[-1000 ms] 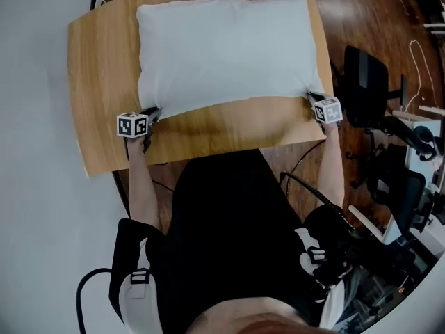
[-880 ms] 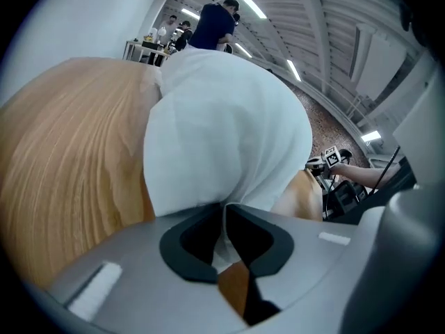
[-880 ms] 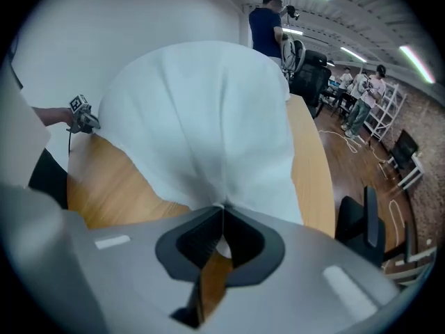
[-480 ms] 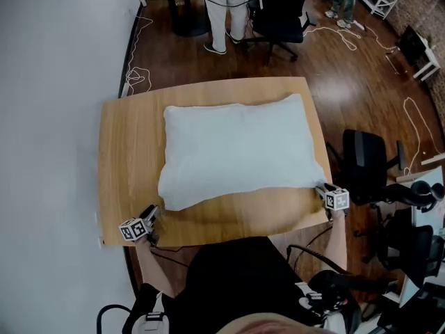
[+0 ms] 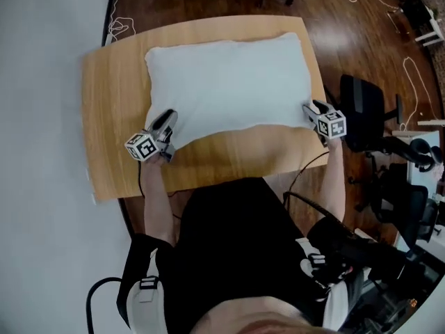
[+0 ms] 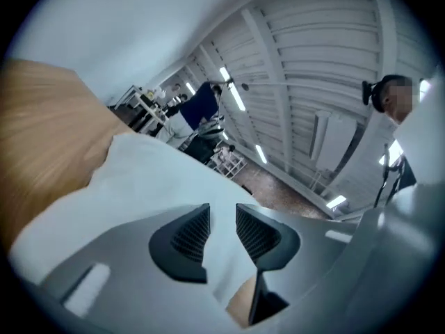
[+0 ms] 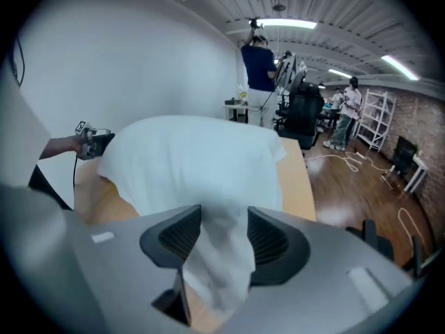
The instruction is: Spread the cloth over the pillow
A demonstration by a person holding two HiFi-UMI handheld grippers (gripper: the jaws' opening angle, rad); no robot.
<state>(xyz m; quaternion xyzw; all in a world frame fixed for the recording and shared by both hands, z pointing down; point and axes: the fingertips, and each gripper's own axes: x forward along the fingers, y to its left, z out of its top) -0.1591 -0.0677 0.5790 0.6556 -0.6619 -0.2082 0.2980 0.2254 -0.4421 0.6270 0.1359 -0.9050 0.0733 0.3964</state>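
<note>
- The step in hand looks like the release: the white cloth (image 5: 229, 82) lies spread over the pillow and hides it, in the middle of the tabletop (image 5: 111, 117).
- The left tool (image 5: 167, 119) hovers above the near-left corner. Its jaws have just narrowed slightly but stand apart, pinching nothing.
- The right tool (image 5: 311, 108) has just opened wide, and the cloth's near-right corner (image 7: 219, 270) hangs loose between its jaws.
- The next move probably calls for drawing the right tool clear without dragging that corner.

Left claw (image 6: 222, 213) parted, just narrowing slightly; right claw (image 7: 224, 216) just opening wide; cloth (image 7: 217, 273) between both.
</note>
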